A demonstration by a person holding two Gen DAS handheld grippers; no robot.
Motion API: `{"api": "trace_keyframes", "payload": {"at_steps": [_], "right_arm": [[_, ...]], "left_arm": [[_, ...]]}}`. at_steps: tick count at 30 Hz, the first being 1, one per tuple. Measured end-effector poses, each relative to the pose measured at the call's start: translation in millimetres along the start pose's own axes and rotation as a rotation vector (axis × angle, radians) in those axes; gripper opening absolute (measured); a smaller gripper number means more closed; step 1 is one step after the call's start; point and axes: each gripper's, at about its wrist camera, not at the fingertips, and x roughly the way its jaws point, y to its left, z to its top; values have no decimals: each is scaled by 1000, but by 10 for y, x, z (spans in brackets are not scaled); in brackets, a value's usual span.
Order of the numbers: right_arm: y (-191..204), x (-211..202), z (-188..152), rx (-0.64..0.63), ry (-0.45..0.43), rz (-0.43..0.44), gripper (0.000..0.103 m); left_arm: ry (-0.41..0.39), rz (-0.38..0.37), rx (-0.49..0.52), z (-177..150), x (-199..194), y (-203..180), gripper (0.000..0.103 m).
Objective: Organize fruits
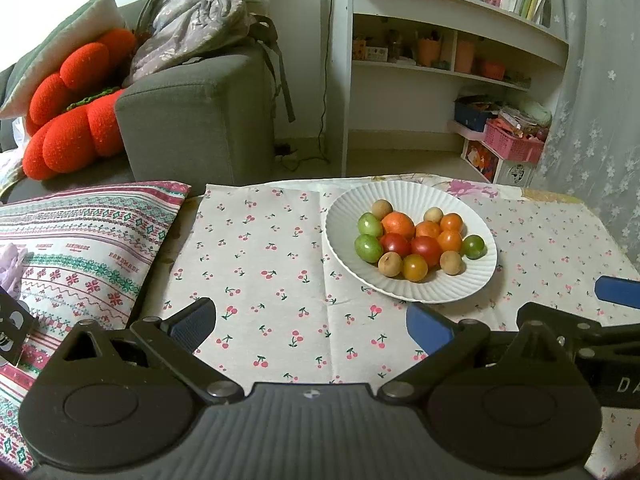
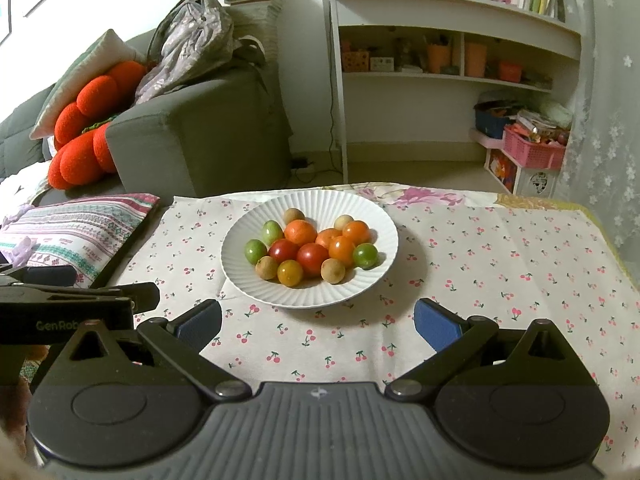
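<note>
— So, starting at the left, what lies by the fingers?

— Off to their left is a striped patterned cushion (image 2: 76,232). The left gripper (image 1: 312,320) has its blue-padded fingers (image 1: 192,326) spread wide with nothing between them, over the cherry-print cloth on the desk (image 1: 260,248).

— And the fruit?

— All of it sits in the white ribbed paper plate (image 2: 248,280), ahead of the right gripper (image 2: 318,320), roughly centred between its spread, empty fingers; for the left gripper it lies ahead and to the right. Heaped together, touching: small green fruits (image 2: 256,251), red ones (image 2: 283,250), orange ones (image 2: 300,232), a yellow one (image 2: 290,273) and tan brown ones (image 2: 267,267).

— Sorted or not?

— Colours are mixed in one pile; whether that is the wanted order, I can't say. No other dish shows.

— How would they handle?

— Light, round and smooth-skinned, I'd judge: prone to roll or squirt out, and the red ones may be soft. Take one across its widest part, gently, from the heap's edge. The plate looks thin and may slide.
</note>
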Motion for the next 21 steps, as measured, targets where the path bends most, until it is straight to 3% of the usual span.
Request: {"api": "trace_keyframes", "payload": {"at_steps": [21], "right_arm": [[25,12,-15,-11,10,-1,103]], "left_arm": [[35,-49,-2,-37,55,-35,93]]}}
